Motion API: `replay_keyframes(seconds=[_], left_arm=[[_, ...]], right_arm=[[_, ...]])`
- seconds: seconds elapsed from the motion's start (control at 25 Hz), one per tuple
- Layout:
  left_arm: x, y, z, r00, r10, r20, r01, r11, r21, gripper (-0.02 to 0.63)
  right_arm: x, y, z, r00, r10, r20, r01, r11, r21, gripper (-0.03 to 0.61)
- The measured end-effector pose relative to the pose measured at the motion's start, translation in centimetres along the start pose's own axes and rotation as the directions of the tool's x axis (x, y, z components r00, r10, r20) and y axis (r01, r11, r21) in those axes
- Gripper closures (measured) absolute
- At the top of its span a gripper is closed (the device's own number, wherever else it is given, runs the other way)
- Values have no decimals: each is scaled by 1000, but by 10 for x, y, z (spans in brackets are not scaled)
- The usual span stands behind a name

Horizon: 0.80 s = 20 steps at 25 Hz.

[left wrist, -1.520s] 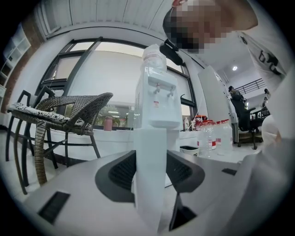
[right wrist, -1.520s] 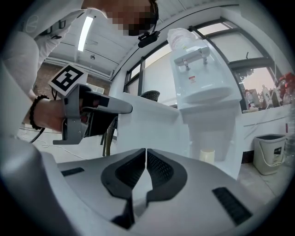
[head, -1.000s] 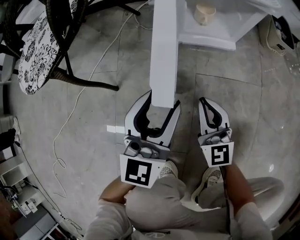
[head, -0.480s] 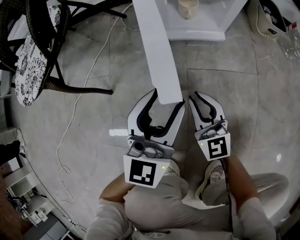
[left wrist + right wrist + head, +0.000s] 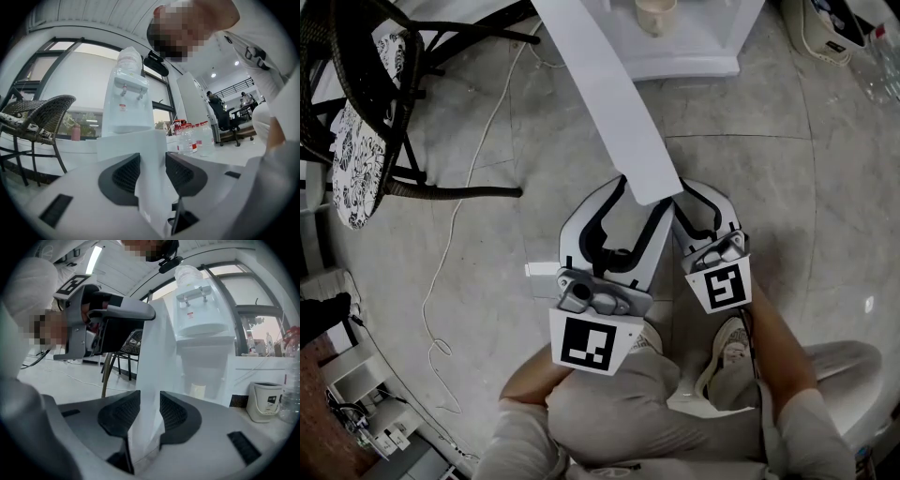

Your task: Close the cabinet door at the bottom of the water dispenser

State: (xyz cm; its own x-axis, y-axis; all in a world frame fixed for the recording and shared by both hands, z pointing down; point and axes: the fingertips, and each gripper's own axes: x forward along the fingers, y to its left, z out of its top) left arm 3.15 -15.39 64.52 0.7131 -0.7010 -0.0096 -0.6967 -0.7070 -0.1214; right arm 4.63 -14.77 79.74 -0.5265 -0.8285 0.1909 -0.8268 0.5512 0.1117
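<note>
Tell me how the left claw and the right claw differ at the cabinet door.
The left claw sits higher on the cabinet door; the right claw sits lower. In the head view the left claw spreads wider than the right claw. The left claw's jaws have just been closing onto the door's edge; the right claw's have just been opening around it. Both aim at that same free edge.

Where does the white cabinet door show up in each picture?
Head view: the flat white cabinet door slants from top centre to the middle.
Left gripper view: lower centre, edge-on.
Right gripper view: centre, a tall upright strip.
Shared landmark: the white water dispenser, beyond the door in all three.
</note>
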Motion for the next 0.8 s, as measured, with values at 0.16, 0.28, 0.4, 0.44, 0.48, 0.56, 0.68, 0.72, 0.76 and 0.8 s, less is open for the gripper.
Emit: replay_keyframes(seconds=[0.16,0.28,0.4,0.44,0.48,0.56,0.68,0.72,0.76,0.8], left_arm=[[8,-7,0,1000,-19,6,19,1000,8,443],[11,-11,0,999,-32,12,32,999,9,443],[14,-14,0,999,-42,19,42,999,6,443],[16,-15,1,999,-46,21,46,999,8,443],[17,-16,1,998,-51,23,51,999,9,443],[20,-17,2,998,-59,26,59,998,6,445],[24,-21,1,997,-71,26,71,997,7,446],[25,-22,2,997,-77,26,76,997,11,446],[27,-23,2,996,-83,28,83,996,15,446],[29,-25,2,996,-89,31,89,996,18,446]], right_arm=[[-1,-7,-1,1000,-11,7,11,1000,-10,448],[-3,-13,-2,1000,-17,20,17,1000,4,441],[-6,-20,0,998,-31,62,26,996,82,425],[-7,-21,2,997,-26,77,19,995,99,422],[-7,-20,4,996,-14,87,6,995,97,401],[-5,-20,7,996,3,92,-9,998,66,388],[-3,-28,10,996,-16,93,9,997,78,388],[-3,-31,11,995,-23,96,15,996,82,388],[-3,-34,13,995,-28,100,20,996,83,388],[-2,-37,15,994,-34,105,25,996,84,390]])
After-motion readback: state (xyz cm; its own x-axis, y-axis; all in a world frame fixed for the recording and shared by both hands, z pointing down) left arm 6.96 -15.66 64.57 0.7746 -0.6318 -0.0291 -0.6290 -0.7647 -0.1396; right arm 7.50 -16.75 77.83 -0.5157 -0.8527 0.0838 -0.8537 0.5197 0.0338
